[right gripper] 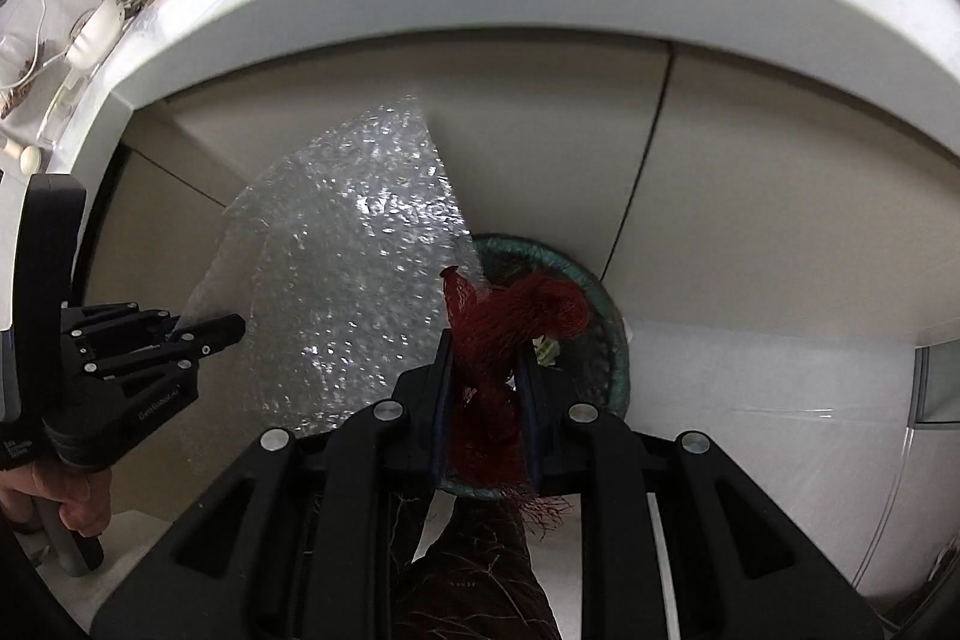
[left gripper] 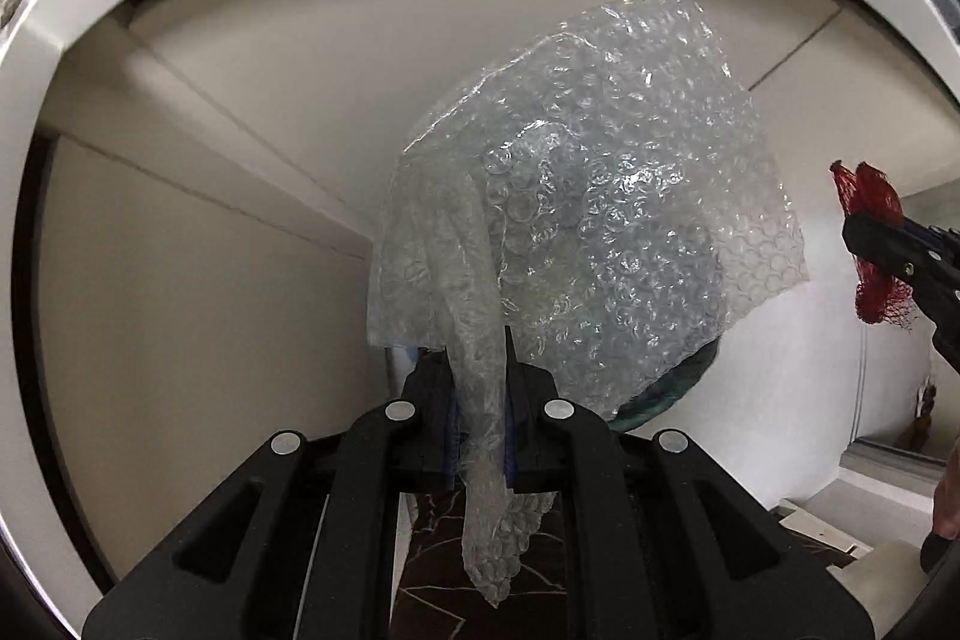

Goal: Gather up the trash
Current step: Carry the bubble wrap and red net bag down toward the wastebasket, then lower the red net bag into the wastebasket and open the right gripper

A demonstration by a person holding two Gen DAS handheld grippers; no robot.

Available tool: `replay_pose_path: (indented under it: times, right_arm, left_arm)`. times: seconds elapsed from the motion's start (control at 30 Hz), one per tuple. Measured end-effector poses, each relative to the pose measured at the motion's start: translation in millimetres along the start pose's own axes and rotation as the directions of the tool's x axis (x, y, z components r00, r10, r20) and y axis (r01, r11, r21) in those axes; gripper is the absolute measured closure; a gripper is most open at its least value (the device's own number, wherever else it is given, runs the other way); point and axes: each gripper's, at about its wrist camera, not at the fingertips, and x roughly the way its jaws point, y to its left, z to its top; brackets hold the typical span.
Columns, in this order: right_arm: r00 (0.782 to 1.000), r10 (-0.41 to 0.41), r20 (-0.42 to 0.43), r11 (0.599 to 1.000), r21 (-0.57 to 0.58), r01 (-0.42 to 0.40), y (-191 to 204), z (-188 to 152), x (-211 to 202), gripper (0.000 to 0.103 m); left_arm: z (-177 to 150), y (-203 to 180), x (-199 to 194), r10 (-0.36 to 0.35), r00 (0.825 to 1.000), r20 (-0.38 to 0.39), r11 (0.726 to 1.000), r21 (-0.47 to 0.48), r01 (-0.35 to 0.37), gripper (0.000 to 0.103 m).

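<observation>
Bubble wrap [left gripper: 588,196] clamped in left gripper [left gripper: 478,382], hiding bin [right gripper: 606,304]; right gripper [right gripper: 485,364] clamps red netting [right gripper: 516,316].

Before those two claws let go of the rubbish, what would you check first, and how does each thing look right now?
1. Left gripper clamped on the bubble wrap: ok, a twisted fold sits between its fingers.
2. Right gripper clamped on the red mesh netting: ok.
3. Green-rimmed bin under the netting: ok, it lies straight beyond the right fingers.
4. Bin under the bubble wrap: cannot tell, the sheet hides most of it; only a bit of rim shows.
5. Room in the bin: cannot tell, the inside is mostly covered.
6. Grippers clear of each other: ok, they are apart.
</observation>
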Motion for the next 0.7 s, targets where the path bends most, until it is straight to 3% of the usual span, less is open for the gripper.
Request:
replay_pose_path:
  times: [0.37,0.7]
  right_arm:
    - [0.999,0.016,-0.045,1.000,-0.005,-0.016,5.1,4.6,36.2,0.073]
    - [0.999,0.030,-0.035,1.000,-0.009,-0.030,4.0,2.4,40.0,0.049]
  left_arm:
    - [2.1,-6.6,-5.2,0.010,1.000,-0.004,0.998,-0.062,-0.010,0.094]
    - [-8.9,0.7,7.6,0.018,1.000,-0.008,0.999,-0.050,-0.019,0.094]
